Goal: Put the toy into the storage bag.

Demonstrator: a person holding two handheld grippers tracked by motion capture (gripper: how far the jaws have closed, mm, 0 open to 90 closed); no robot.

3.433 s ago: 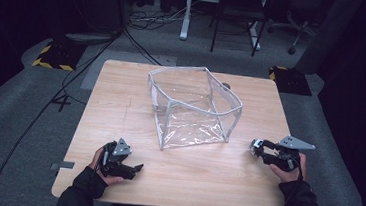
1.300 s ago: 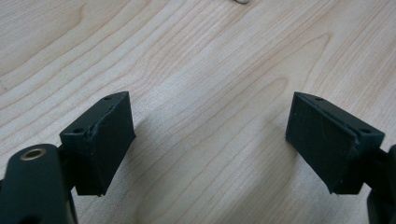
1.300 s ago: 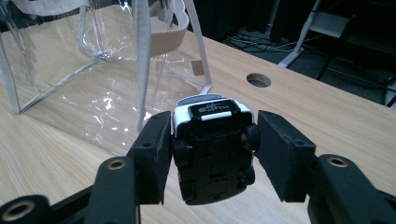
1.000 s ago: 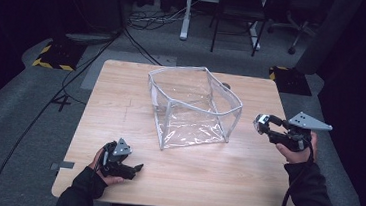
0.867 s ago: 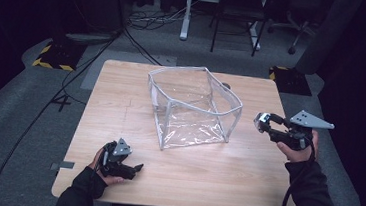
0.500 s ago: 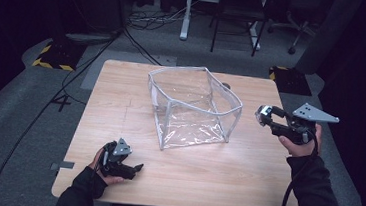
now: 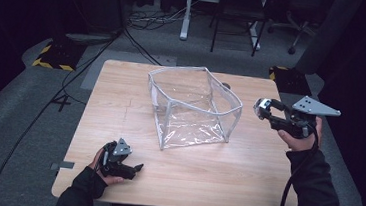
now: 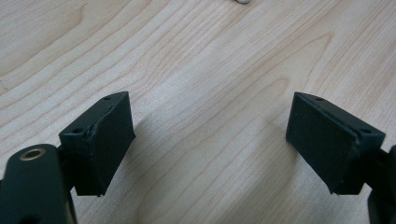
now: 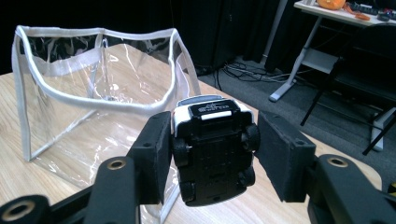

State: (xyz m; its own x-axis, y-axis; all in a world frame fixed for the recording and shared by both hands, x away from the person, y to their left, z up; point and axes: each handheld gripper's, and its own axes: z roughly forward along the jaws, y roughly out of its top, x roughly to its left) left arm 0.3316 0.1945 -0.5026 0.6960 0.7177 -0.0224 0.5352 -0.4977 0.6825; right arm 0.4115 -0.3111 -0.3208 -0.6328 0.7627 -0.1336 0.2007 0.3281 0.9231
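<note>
A clear plastic pouch (image 7: 193, 111) with white trim stands open-topped in the middle of the wooden table (image 7: 116, 102). My right gripper (image 7: 266, 110) hovers above the table's right edge, just right of the pouch, shut on a small toy car (image 7: 261, 107). In the right gripper view the toy car (image 9: 212, 149) shows its black underside and wheels between the jaws of my right gripper (image 9: 215, 123), with the pouch (image 9: 93, 88) ahead on the left. My left gripper (image 7: 134, 168) rests on the table near the front left. It is open, and my left gripper (image 8: 210, 121) has bare wood between its jaws.
A small round object (image 7: 226, 85) lies on the table behind the pouch. Beyond the table are desk legs (image 7: 185, 13), a chair (image 7: 236, 17) and cables on the floor (image 7: 143, 16). Yellow-black striped blocks (image 7: 51, 61) sit at both far corners.
My right gripper, holding the toy car, has lifted from the table's right edge and moved up and farther away, beside the pouch. The left gripper has stayed still.
</note>
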